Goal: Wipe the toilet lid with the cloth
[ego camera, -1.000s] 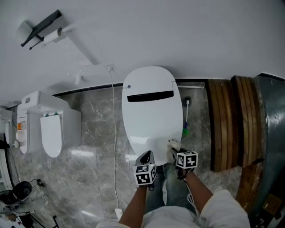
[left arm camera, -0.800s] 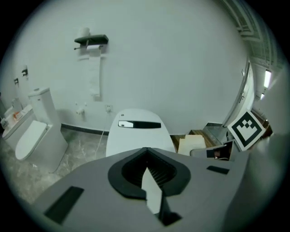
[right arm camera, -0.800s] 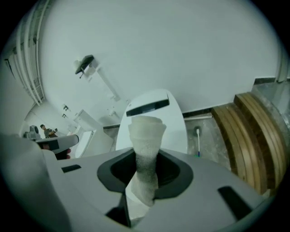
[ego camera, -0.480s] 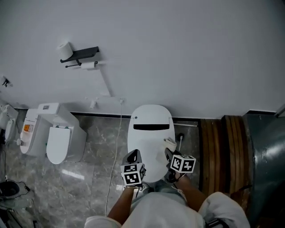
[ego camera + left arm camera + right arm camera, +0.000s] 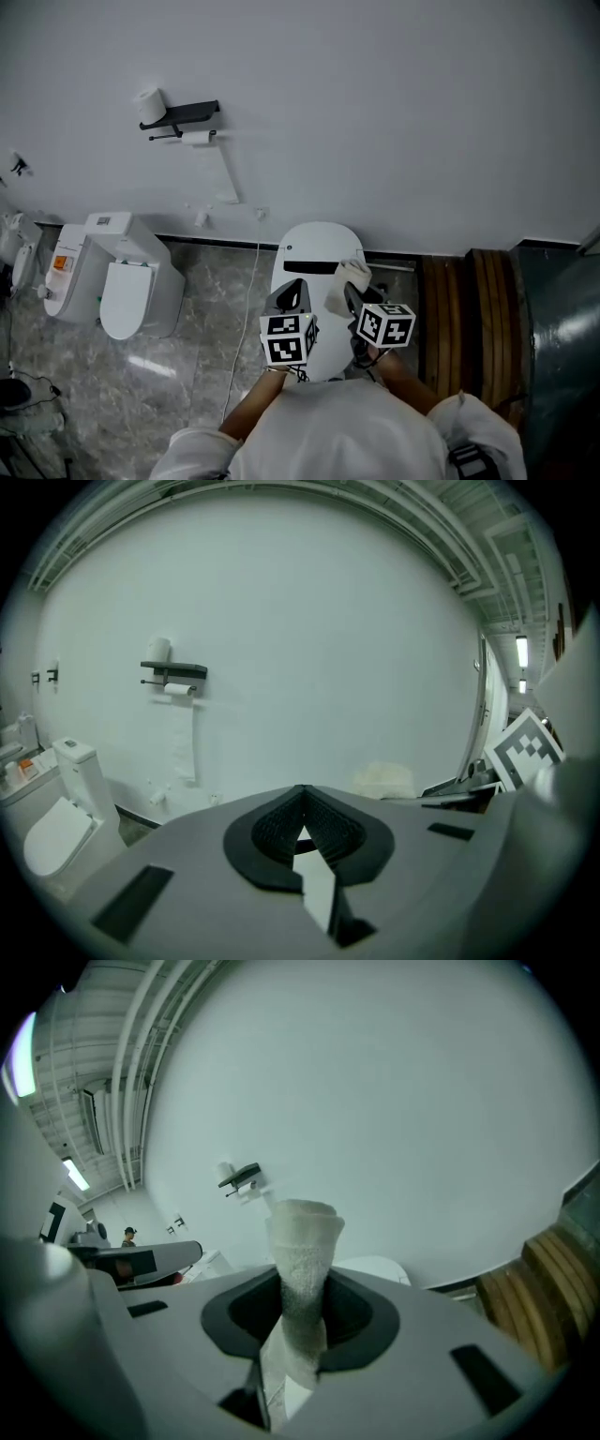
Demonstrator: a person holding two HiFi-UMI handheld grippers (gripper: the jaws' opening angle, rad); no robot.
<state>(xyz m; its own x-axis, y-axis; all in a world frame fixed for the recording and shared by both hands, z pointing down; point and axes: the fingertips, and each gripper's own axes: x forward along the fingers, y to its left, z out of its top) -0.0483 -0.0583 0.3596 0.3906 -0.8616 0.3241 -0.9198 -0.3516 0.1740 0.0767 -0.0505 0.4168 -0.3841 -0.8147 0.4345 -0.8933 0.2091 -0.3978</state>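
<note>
- My right gripper (image 5: 300,1333) is clenched on the cloth (image 5: 303,1246), which pokes out past the jaws toward 12 o'clock.
- My left gripper (image 5: 302,834) is pinched together with nothing between.
- From the head view, the cloth shows against the toilet lid (image 5: 312,246) at its 3 o'clock side.

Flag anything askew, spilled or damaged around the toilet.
Nothing is spilled or broken. The toilet lid is shut and looks intact, and the cloth is clamped in the right gripper. The only oddity is what looks like a long tail of paper hanging far below the wall holder.
</note>
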